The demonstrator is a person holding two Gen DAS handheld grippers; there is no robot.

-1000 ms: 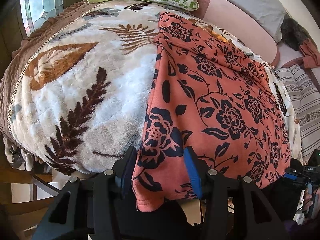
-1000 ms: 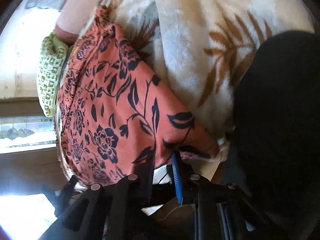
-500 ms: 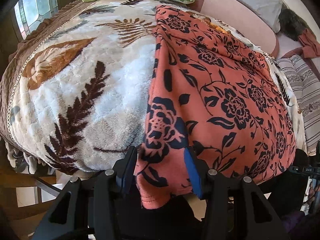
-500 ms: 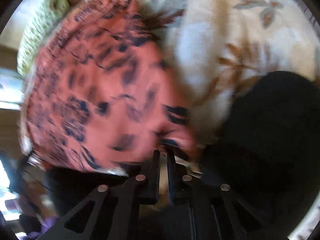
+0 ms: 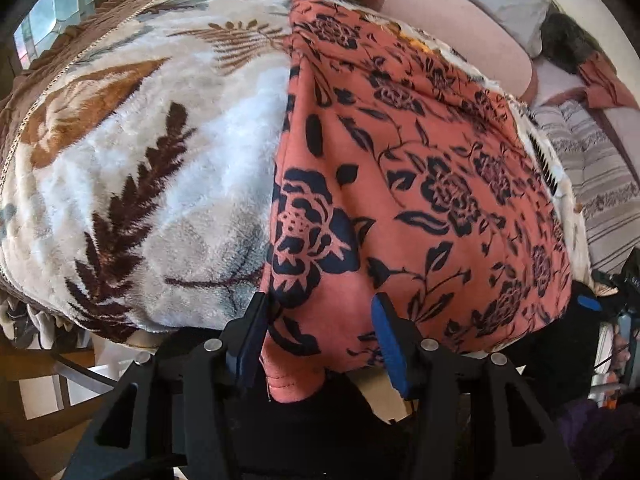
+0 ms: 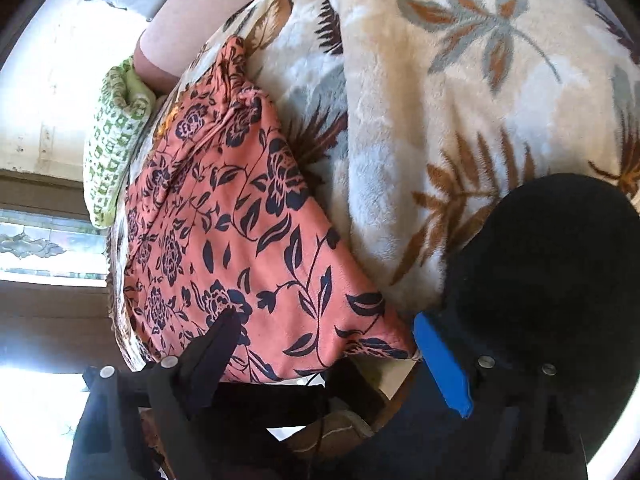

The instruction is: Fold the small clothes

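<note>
Orange floral cloth lies flat on the blanket. Both the left gripper and right gripper gape wide, straddling its near corners.

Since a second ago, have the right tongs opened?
Yes. The right tongs were nearly shut by the orange cloth's corner; now they gape, and the corner lies free on the blanket.

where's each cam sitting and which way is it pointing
Left wrist: on the left gripper, looking along the bed at the orange floral cloth, whose hem lies between its open fingers.
Right wrist: on the right gripper, open, rolled sideways over the same cloth's corner.
Shared: the cloth, leaf-print blanket, green pillow.
</note>
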